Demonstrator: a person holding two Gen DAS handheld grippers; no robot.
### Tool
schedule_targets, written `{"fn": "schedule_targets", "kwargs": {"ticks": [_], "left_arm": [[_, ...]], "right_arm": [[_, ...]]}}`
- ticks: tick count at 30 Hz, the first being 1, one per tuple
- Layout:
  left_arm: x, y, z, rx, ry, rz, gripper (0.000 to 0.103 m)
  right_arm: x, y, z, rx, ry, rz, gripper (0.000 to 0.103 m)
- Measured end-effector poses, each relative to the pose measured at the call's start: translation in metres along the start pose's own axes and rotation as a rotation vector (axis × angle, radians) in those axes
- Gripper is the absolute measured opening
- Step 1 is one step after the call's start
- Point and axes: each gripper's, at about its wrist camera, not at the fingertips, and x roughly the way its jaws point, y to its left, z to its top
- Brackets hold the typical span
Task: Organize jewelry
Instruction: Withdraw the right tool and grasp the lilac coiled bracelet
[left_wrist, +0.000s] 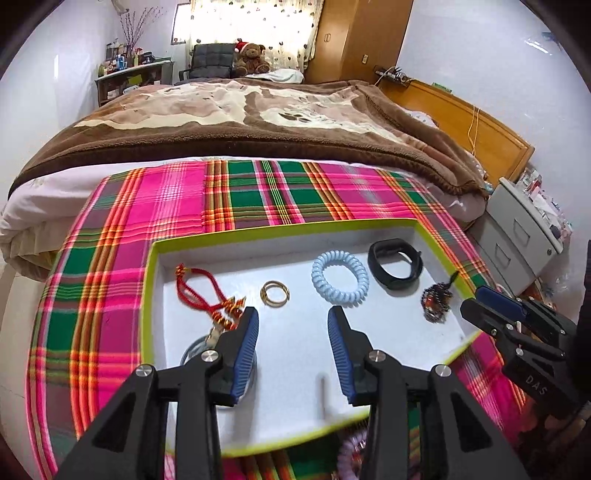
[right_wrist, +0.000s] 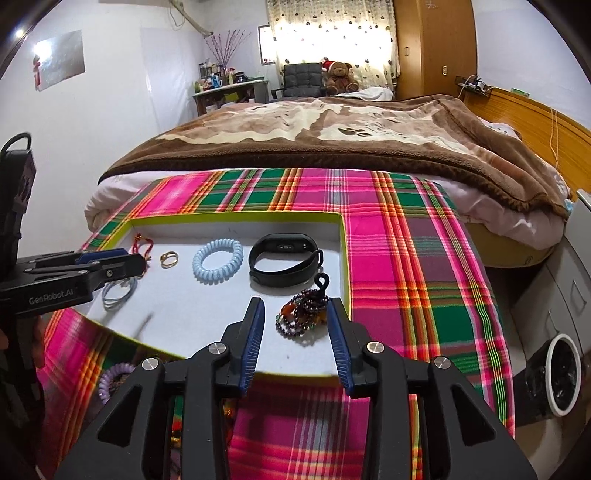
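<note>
In the left wrist view, the left gripper (left_wrist: 292, 325) hangs wide open and empty over the white floor of a shallow tray with a lime-green rim (left_wrist: 280, 227), which sits on a pink, green and orange plaid cloth (left_wrist: 110, 258). Its left blue-padded finger (left_wrist: 245, 350) lies just beside a red knotted cord charm (left_wrist: 207, 295) and over a pale blue thin bangle (left_wrist: 192, 352). Left to right across mid-frame lie a gold ring (left_wrist: 274, 292), a pale blue spiral coil bracelet (left_wrist: 340, 277) and a black fitness band (left_wrist: 394, 264); bare tray floor shows between the fingers.

In the right wrist view, the right gripper (right_wrist: 295, 317) is likewise spread wide, holding nothing, its fingers flanking a heap of dark purple and amber beads (right_wrist: 304, 314) at centre frame, close to the pads; contact cannot be judged. The tray's right wall runs just beside its right finger (right_wrist: 341, 347). At lower left, a lilac spiral coil (right_wrist: 112, 380) rests on the cloth outside the near rim.
</note>
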Motion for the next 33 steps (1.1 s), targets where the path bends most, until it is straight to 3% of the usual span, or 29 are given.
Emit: {"fn": "schedule_targets", "kwargs": {"ticks": [21,28,33], "left_arm": [[-0.076,0.013,-0.060,-0.067,-0.083,0.007,0.043],[-0.090,0.026,-0.081,-0.112,-0.097,0.015,0.043],[-0.096,0.033,-0.091,-0.117,-0.099,0.046,0.043]], "right_arm": [[-0.048,0.043,-0.033,-0.042,-0.045,0.112,0.036],[-0.042,0.069,-0.044,-0.101,0.011,0.261,0.036],[-0.036,0.091,-0.048,-0.179,0.037,0.277,0.036]]}}
